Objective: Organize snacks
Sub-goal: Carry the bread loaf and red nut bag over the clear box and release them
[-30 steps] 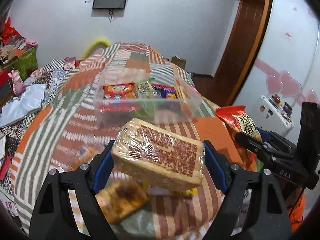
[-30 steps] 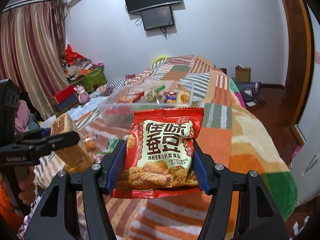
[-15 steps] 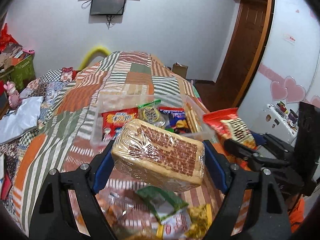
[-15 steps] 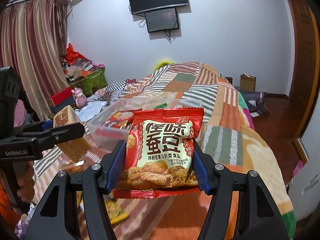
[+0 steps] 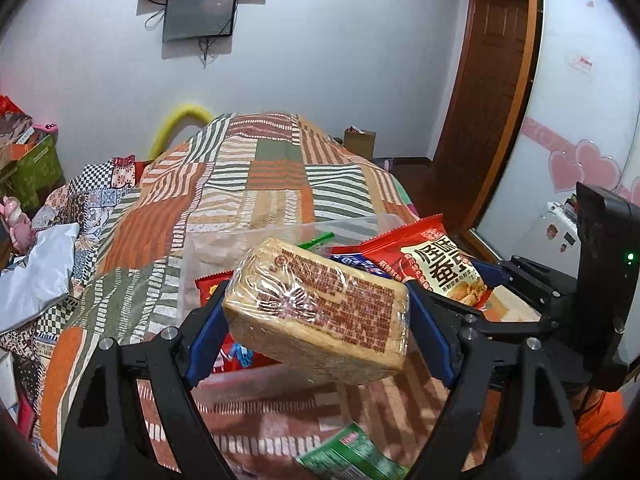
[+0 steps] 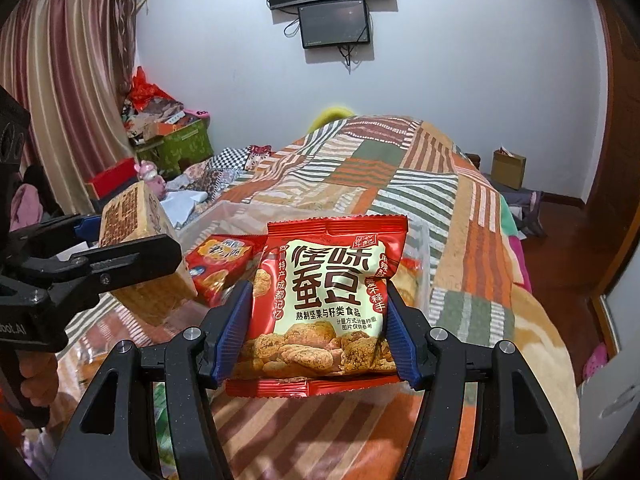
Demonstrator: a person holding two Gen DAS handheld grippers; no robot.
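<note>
Nearest the left camera, the left gripper (image 5: 318,318) has its blue-padded fingers (image 5: 204,332) clamped on the two ends of a wrapped loaf-shaped cake (image 5: 320,308), a tan block in clear film printed with brown text, held tilted in the air above the near wall of a clear plastic bin (image 5: 280,232). Below it, at the bottom edge of that view, a green snack packet (image 5: 352,458) lies on the bed. In the right camera, the right gripper (image 6: 316,336) has its fingers (image 6: 400,340) pressed against both sides of a red broad-bean snack bag (image 6: 328,304), which stands upright with its printed face to the lens, just over the bin (image 6: 236,220) and beside the cake (image 6: 136,240) carried by the left gripper (image 6: 120,264). Inside the bin lie a red cracker packet (image 6: 220,260) and, seen from the left camera, a blue-wrapped packet (image 5: 360,264) and something green. The bin rests on a bed covered with a striped patchwork quilt (image 5: 260,176). Farther off, a green box (image 6: 184,144) and heaped belongings stand by the curtain (image 6: 68,80), and two dark screens (image 6: 332,0) hang on the white wall.
</note>
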